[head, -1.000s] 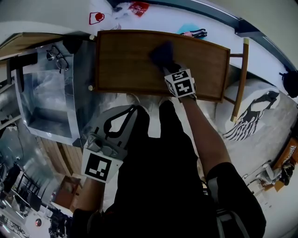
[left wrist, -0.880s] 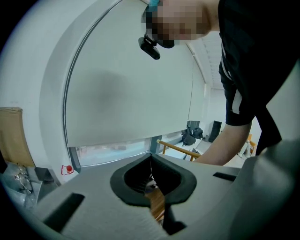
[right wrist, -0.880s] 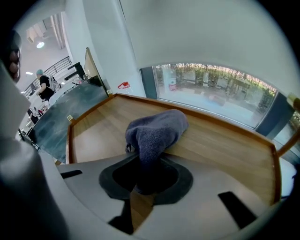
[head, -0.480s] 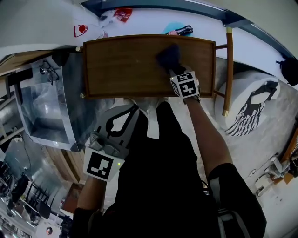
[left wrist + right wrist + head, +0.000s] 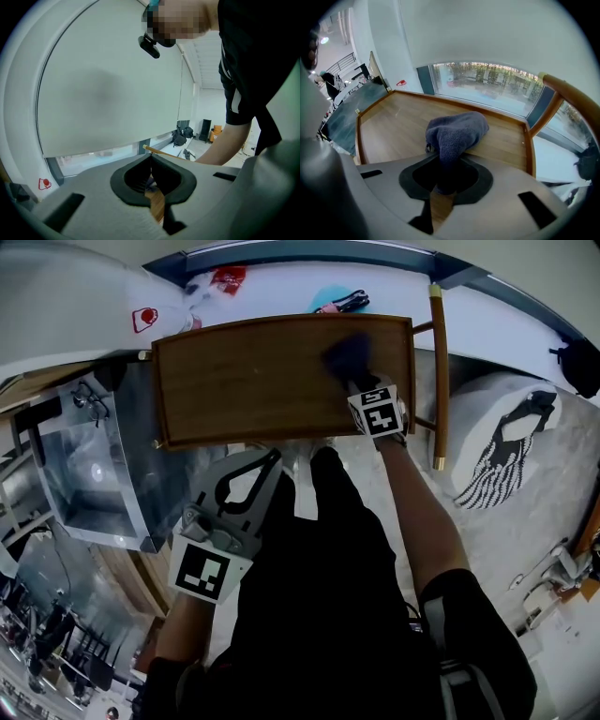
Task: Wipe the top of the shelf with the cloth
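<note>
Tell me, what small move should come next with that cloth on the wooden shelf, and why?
Probably slide the cloth leftward along the shelf top. The right hand-held gripper is shut on the cloth, which rests on the wood near the right end, while the long stretch of wood to its left lies uncovered.

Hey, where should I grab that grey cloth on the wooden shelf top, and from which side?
Take the cloth by the bunched tail that points at the near edge of the shelf top, coming from that front side, as the right claw does now. The rest lies heaped on the wood, and a raised rim guards the far and side edges.
</note>
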Action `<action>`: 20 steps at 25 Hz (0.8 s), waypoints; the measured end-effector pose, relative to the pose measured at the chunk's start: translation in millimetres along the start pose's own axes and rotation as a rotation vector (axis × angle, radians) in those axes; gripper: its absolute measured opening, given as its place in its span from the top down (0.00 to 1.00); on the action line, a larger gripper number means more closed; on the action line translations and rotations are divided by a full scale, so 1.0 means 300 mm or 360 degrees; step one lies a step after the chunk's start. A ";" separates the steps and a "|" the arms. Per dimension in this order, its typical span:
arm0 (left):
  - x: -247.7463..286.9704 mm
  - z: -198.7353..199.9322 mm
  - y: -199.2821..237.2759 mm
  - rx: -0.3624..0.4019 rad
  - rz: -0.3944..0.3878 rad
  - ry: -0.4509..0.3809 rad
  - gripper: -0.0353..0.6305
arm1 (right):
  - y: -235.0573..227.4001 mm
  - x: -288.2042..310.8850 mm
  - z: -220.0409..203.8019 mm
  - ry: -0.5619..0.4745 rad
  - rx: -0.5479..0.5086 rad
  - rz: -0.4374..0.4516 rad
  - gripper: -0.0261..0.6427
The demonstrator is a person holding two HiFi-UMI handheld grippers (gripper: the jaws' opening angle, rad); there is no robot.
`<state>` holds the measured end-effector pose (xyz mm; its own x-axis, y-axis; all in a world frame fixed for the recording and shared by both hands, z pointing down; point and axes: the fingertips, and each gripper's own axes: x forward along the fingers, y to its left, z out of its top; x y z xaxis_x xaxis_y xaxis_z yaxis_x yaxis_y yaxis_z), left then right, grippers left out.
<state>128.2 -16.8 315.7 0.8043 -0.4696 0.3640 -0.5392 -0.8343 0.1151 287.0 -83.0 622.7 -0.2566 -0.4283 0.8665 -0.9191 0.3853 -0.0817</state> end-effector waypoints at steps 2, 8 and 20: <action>0.011 0.014 -0.006 0.0011 -0.0008 -0.0005 0.92 | -0.026 -0.012 -0.013 0.0024 -0.0018 -0.0030 0.87; 0.027 0.043 -0.016 0.0030 -0.0021 -0.0024 0.92 | -0.091 -0.045 -0.036 0.0075 -0.0034 -0.0098 0.87; -0.049 0.071 0.023 0.0014 0.0020 -0.0072 0.91 | -0.114 -0.125 -0.014 0.0098 0.0036 -0.0183 0.87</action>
<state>117.8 -21.8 291.3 0.8083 -0.4923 0.3229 -0.5471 -0.8307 0.1030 329.4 -76.6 595.1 -0.1311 -0.4171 0.8994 -0.9482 0.3177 0.0091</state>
